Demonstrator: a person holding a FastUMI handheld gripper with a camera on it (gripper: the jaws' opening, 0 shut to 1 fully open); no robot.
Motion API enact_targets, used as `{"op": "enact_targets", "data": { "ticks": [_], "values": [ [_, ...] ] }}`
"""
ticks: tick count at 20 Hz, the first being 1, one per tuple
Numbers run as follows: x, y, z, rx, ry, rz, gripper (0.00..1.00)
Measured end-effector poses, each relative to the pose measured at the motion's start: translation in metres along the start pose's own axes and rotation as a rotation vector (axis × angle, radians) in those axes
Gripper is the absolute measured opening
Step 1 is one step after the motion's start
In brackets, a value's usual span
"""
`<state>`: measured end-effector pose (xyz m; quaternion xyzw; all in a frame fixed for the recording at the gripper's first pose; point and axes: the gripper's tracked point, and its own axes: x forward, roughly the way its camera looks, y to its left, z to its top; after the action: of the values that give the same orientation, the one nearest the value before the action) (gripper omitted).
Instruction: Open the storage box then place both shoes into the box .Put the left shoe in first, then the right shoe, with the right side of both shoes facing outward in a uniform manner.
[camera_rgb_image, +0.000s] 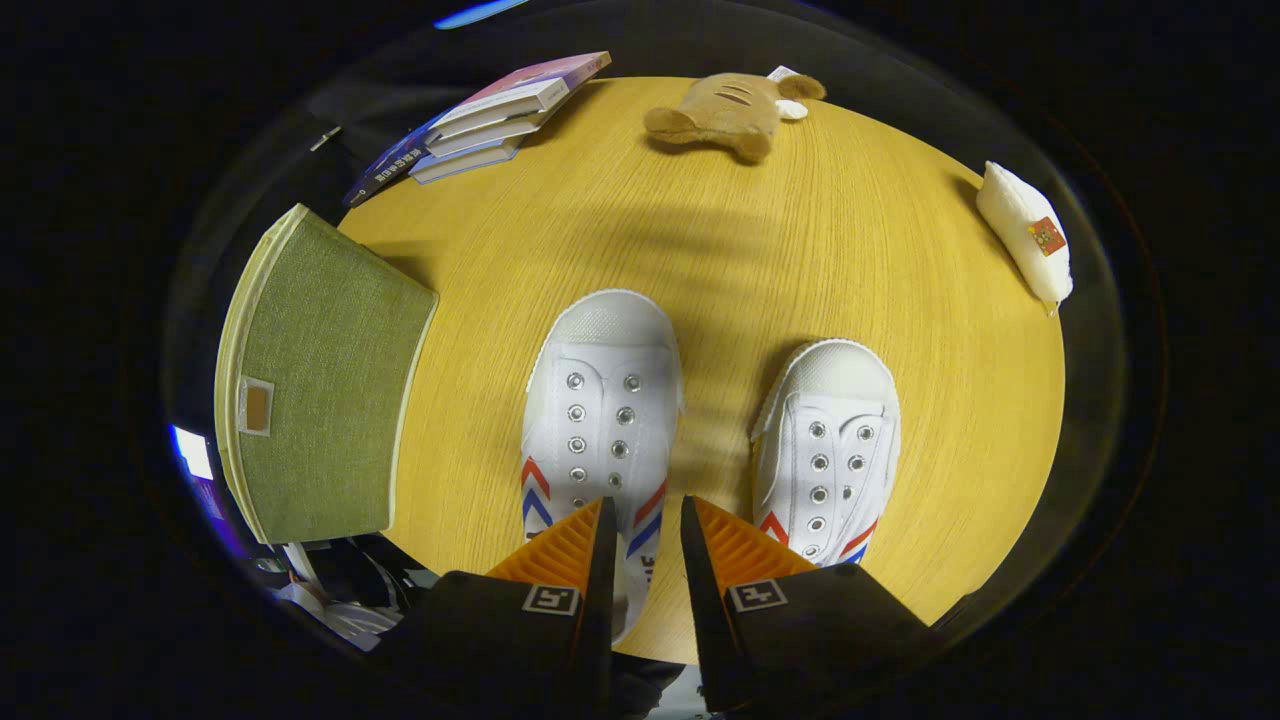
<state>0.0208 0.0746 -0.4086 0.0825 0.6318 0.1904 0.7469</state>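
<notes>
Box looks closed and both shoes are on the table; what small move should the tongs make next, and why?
Probably swing the tongs toward the green storage box to lift its lid. The lid appears shut, and both white shoes sit on the table. The fingers stand slightly apart over the nearer shoe, gripping nothing.

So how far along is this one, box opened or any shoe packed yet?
Nothing looks done: the green storage box sits shut on the table, and both white shoes stand side by side outside it. In hand: the gripper hangs over the shoe nearer the box, fingers slightly apart, gripping nothing. Left: opening the box and packing both shoes.
</notes>
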Motion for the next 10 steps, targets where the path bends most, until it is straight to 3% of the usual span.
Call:
{"op": "enact_targets", "data": {
  "ticks": [5,7,9,10],
  "values": [
    [0.02,0.004,0.001,-0.018,0.016,-0.016,0.41],
    [0.02,-0.002,0.001,-0.008,0.033,-0.044,0.34],
    [0.02,-0.004,0.001,-0.004,0.03,-0.045,0.11],
    [0.02,-0.003,0.0,0.01,0.026,-0.04,0.07]
  ]
}}
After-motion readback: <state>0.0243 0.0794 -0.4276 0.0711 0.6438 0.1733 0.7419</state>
